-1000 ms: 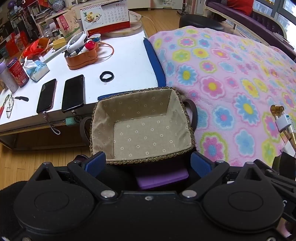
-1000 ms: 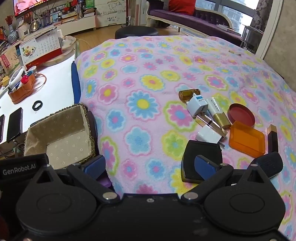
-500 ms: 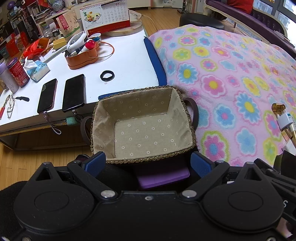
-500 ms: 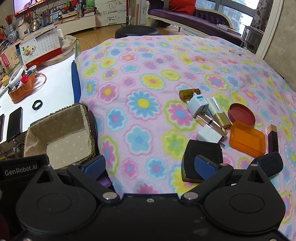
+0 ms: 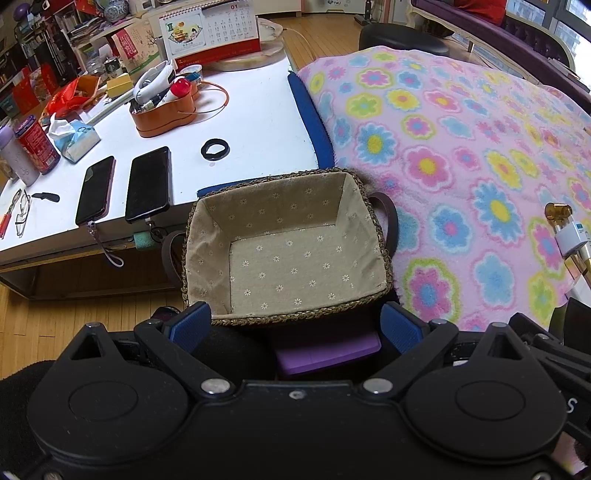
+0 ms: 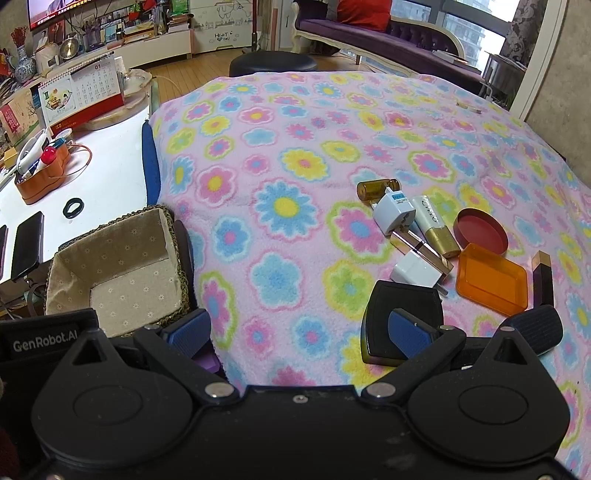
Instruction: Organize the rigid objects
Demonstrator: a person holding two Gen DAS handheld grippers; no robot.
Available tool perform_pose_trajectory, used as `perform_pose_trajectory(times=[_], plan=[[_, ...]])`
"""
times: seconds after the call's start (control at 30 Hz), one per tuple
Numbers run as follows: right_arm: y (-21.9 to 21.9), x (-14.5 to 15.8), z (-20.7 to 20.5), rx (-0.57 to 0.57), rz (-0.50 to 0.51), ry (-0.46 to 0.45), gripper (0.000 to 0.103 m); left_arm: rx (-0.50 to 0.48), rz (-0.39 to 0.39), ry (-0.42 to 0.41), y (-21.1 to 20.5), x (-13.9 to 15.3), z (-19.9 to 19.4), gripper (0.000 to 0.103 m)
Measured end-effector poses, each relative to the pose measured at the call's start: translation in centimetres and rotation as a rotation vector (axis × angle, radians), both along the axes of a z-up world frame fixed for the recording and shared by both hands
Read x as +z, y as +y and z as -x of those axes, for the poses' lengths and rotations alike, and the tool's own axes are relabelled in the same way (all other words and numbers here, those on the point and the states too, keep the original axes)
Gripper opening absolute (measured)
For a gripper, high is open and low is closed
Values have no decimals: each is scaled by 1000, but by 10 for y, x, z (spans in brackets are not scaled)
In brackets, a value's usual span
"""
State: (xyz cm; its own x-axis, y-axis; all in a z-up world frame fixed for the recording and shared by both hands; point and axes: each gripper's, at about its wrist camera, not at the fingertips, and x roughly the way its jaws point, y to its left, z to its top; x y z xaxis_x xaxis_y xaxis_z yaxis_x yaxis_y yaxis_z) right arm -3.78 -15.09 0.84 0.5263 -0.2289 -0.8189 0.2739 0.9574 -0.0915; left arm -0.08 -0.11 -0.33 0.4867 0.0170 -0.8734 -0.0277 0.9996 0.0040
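An empty woven basket with a spotted cloth lining sits at the left edge of the flowered blanket; it also shows in the right wrist view. My left gripper is open, just behind the basket's near rim. On the blanket lie a black compact, a white charger, a white plug adapter, an amber vial, a gold-and-white tube, a red round lid, an orange tray and a dark lipstick. My right gripper is open, its right finger over the compact.
A white table stands left of the blanket with two phones, a black ring, an orange organiser, a tissue pack and a calendar. A purple block lies under the basket's near side.
Both views have shifted only slightly; the basket sits a little further right in the left wrist view. Nothing was taken hold of or let go.
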Motion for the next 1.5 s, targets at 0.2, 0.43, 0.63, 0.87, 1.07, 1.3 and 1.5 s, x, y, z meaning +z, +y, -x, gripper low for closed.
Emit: perform_pose_trajectory(times=[0.2,0.43,0.63,0.87,1.07,1.3,1.5], plan=[[1,1,0,2,5,-2,103,0,-2,1,0,0,0,95],[1,2,0,3,5,-1,103,-1,-1,0,1,0,1,95],[1,2,0,2,5,-1,103,-2,-2,0,1,0,1,95],[1,2,1,3,5,-1,103,-5,-2,-2,3,-2,3,95],[0,4,5,5,5,-7,103,-16,-5,-6,2,-2,5,95],[-9,15,17,-6,24,-46,103,-70,-24,-28,-7,1,9,95],[-46,28,31,-54,83,-80,103,-146,-25,-49,-19,4,14,95]])
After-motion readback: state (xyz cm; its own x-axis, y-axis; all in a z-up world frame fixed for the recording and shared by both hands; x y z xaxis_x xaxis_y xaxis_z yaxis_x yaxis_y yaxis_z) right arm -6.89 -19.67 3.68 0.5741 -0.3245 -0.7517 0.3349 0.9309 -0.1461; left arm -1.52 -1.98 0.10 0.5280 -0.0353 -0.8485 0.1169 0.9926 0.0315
